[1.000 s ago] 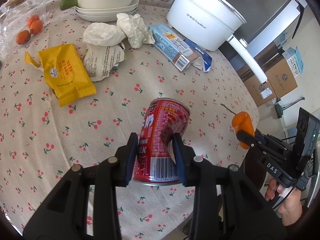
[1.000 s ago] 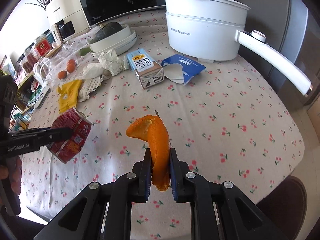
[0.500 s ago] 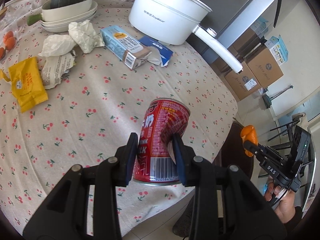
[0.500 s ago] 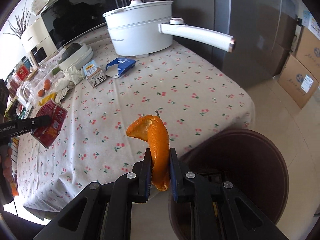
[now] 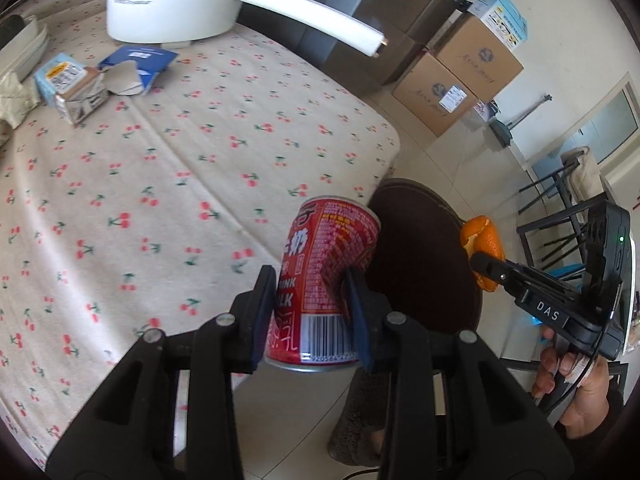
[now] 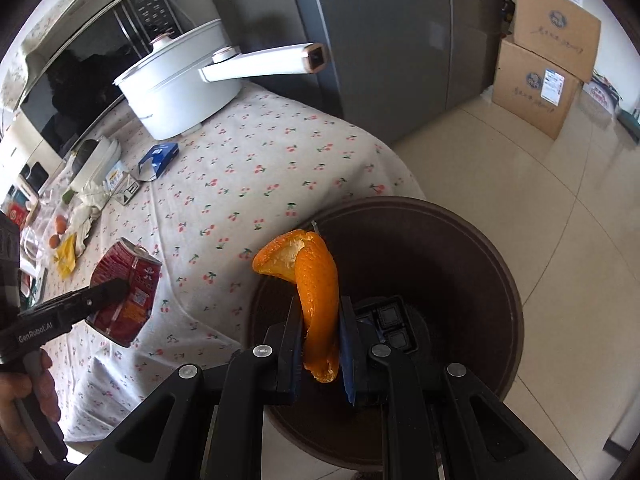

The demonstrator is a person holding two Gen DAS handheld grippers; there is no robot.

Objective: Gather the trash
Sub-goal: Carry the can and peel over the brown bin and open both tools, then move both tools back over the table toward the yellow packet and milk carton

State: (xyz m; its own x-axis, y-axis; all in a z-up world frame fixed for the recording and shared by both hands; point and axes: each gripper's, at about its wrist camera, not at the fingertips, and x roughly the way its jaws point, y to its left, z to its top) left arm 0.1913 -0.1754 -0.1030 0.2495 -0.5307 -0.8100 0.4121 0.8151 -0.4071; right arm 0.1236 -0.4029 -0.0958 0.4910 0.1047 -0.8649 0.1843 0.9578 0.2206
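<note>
My left gripper (image 5: pixel 310 312) is shut on a dented red drink can (image 5: pixel 324 284), held above the table's edge beside a dark brown bin (image 5: pixel 420 256). In the right wrist view the same can (image 6: pixel 124 292) hangs at the left in that gripper (image 6: pixel 116 292). My right gripper (image 6: pixel 319 344) is shut on a curled orange peel (image 6: pixel 316 280), directly over the open mouth of the bin (image 6: pixel 460 264). From the left wrist view, the peel (image 5: pixel 482 240) and right gripper (image 5: pixel 486 268) show at the right, over the bin's far rim.
The cherry-print tablecloth (image 5: pixel 160 168) carries a white pot with a long handle (image 6: pixel 180 84), a milk carton (image 5: pixel 68 88), a torn blue packet (image 5: pixel 136 68) and crumpled paper (image 6: pixel 90 200). Cardboard boxes (image 6: pixel 540 64) stand on the tiled floor. A grey fridge (image 6: pixel 380 40) rises behind.
Both grippers have swung right, off the table toward the bin. The peel now hangs over the bin's mouth, and the can is at the table's edge. Neither grip has changed.
</note>
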